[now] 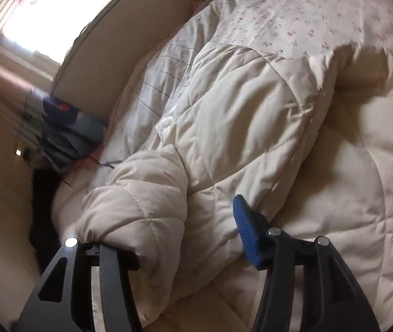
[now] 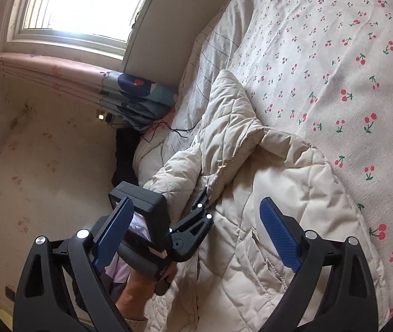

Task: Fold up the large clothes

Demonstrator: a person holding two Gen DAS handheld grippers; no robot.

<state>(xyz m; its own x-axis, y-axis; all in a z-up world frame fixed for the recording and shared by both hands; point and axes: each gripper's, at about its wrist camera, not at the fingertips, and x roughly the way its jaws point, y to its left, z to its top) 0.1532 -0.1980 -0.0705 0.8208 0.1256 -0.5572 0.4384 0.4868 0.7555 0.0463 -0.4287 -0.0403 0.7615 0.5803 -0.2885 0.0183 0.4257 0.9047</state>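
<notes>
A cream quilted puffer coat (image 1: 246, 127) lies crumpled on the bed; it also fills the lower middle of the right wrist view (image 2: 265, 193). My left gripper (image 1: 185, 238) is open around the coat's sleeve cuff (image 1: 138, 204); its left finger is hidden under the fabric and the blue pad (image 1: 247, 235) of the right finger shows. From the right wrist view the left gripper (image 2: 199, 207) sits at the coat's left edge, held by a hand. My right gripper (image 2: 193, 232) is open and empty above the coat's lower part.
The bed has a cherry-print sheet (image 2: 348, 69) and a padded headboard (image 2: 157, 27). A blue patterned pillow (image 2: 141, 94) and a thin black cable (image 2: 168, 130) lie at the bed's left edge. A window (image 2: 85, 2) and cream wall are on the left.
</notes>
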